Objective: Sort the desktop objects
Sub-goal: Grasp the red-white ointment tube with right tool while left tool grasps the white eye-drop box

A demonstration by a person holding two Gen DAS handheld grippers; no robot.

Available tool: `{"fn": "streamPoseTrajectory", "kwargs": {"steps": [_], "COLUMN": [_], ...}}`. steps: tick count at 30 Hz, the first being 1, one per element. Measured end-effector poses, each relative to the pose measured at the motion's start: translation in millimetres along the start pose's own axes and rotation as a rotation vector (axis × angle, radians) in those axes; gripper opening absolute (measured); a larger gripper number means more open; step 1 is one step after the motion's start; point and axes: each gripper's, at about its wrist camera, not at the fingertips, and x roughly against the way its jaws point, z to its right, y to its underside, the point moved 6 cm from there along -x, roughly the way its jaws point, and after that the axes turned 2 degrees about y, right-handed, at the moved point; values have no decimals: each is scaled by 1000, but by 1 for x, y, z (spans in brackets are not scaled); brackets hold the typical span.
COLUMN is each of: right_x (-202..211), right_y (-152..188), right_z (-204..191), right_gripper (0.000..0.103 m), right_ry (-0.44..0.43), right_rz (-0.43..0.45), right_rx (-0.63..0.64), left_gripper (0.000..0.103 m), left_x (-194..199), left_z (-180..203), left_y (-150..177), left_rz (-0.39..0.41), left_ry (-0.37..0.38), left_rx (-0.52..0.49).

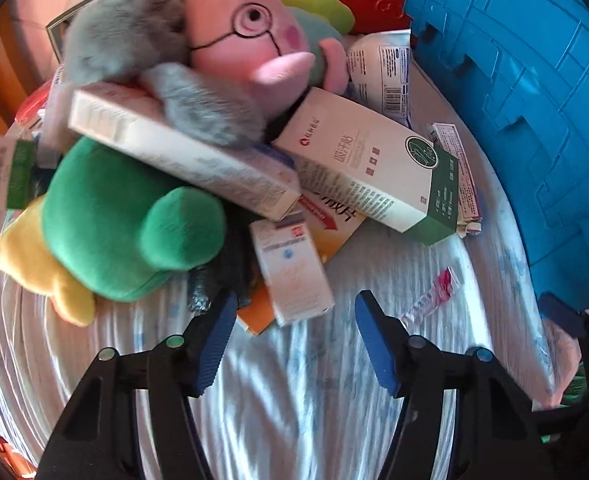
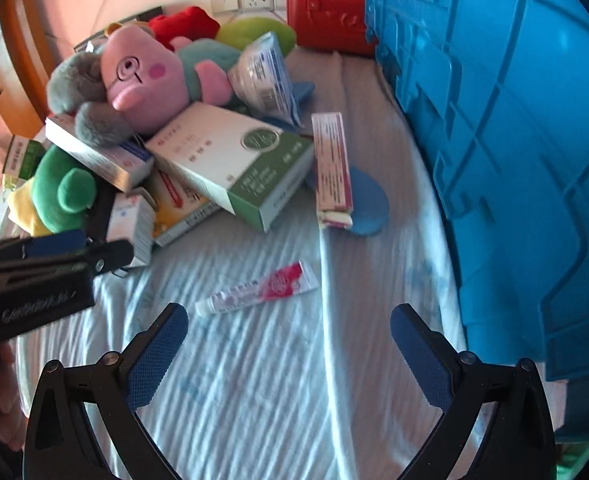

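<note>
Both claws gape over the cloth, left claw [image 1: 294,316] beside a small box [image 1: 292,270]

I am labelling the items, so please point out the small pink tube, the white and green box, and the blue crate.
small pink tube [image 2: 256,289]: right wrist view, middle of body.
white and green box [image 2: 230,160]: right wrist view, white top face.
blue crate [image 2: 494,120]: right wrist view, ribbed side wall.

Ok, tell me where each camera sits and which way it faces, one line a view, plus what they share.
Left wrist: on the left gripper, angled down at the pile; the small white box lies just ahead of its open blue fingers, nothing between them.
Right wrist: on the right gripper, angled down at the sheet; the tube lies ahead of its open jaws; the left gripper shows at left.
Shared: pink plush, green-ended box, blue crate, tube.
</note>
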Motion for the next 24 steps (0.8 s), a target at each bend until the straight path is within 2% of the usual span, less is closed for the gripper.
{"fn": "streamPoseTrajectory", "kwargs": {"steps": [3,6,7,9,11,13,17,22,24], "right_x": [-7,-14,-17,-21,-26,-32,-42,-58,-61], "right_y": [4,7,8,10,10,10,6,2,-1], "right_z": [3,1,1,0,-1,-2,-5,-13,-21], "right_gripper": [103,103,102,99,88,84,84,84,77], "right_ry": [-4,-25,-34,-46,-63,-90,-126,-107,-47], "right_rz": [-11,-23,-27,-34,-44,-58,-81,-114,-100], "right_rx": [-3,-7,-9,-12,-18,-37,-83,-100,-52], "left_gripper": [60,30,30,30,30,30,30,30,30], "left_x": [-12,-32,-27,-23,-16,-9,0,-6,-4], "left_z": [10,4,1,-8,-18,-24,-37,-64,-70], "left_y": [-8,-2,0,6,16,30,56,69,69], "left_rz": [13,-40,3,-2,-1,-7,-16,-58,-49], "left_ry": [-8,-40,-17,-14,2,14,-47,-73,-75], "left_rx": [-34,-40,-31,-6,12,4,-27,44,58]}}
